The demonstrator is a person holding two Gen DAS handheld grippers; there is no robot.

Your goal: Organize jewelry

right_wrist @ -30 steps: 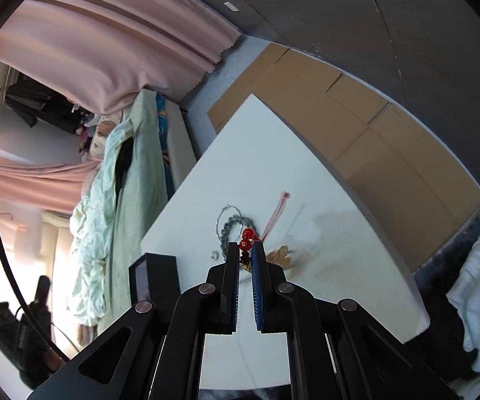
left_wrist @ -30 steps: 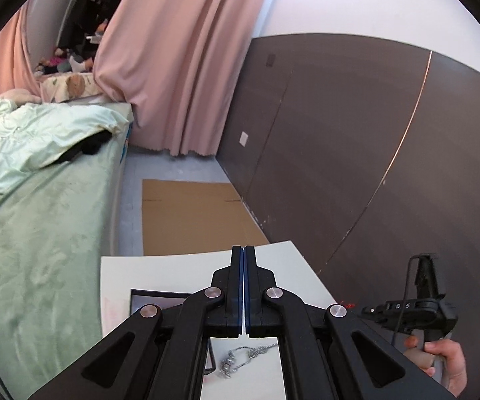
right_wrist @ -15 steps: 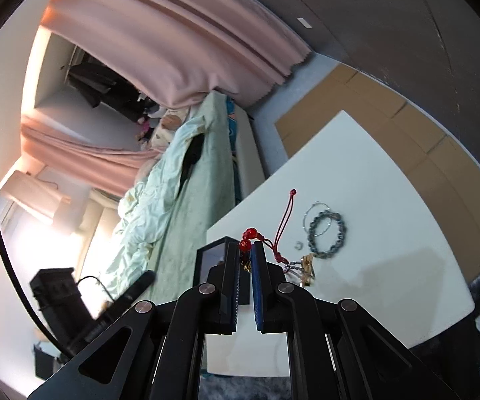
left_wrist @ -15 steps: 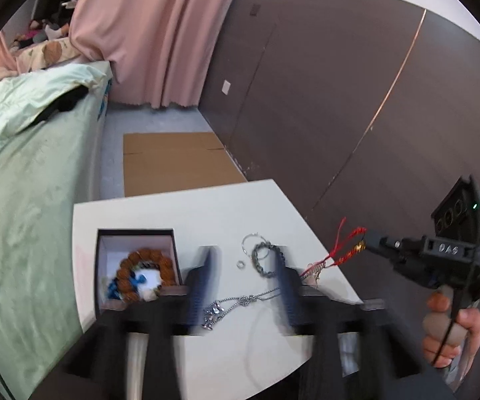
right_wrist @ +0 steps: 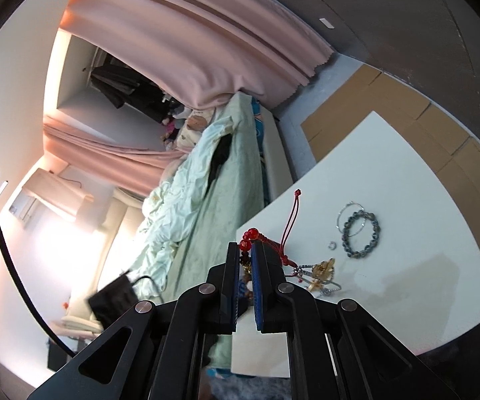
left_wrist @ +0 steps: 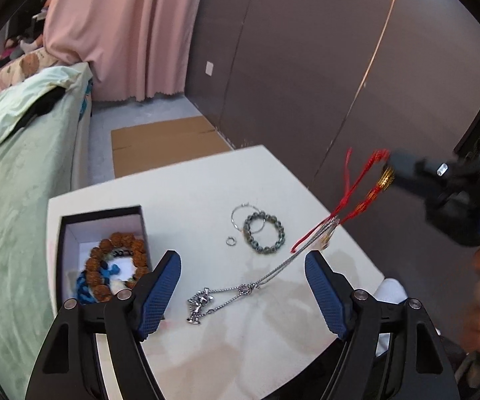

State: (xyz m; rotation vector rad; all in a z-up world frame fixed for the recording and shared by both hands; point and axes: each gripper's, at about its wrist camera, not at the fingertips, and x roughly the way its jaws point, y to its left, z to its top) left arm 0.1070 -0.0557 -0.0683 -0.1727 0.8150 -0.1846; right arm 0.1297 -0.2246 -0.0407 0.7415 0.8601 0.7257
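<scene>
Presently, right gripper (right_wrist: pixel 246 256) clamped a red-corded charm (right_wrist: pixel 281 250), lifted above the white table (left_wrist: pixel 206 180) and snagging the silver chain (left_wrist: pixel 236 290). Left gripper (left_wrist: pixel 242 260), jaws just widened, empty, hovered over it. Next, likely: untangling, boxing in the black box (left_wrist: pixel 70 230).

Tabletop (left_wrist: pixel 180 180): white.
Left, near: open black box (left_wrist: pixel 103 211).
Middle: silver chain (left_wrist: pixel 226 295).
Far: dark bead bracelet (left_wrist: pixel 264 233), hoop (left_wrist: pixel 241 215), small ring (left_wrist: pixel 230 241).
</scene>
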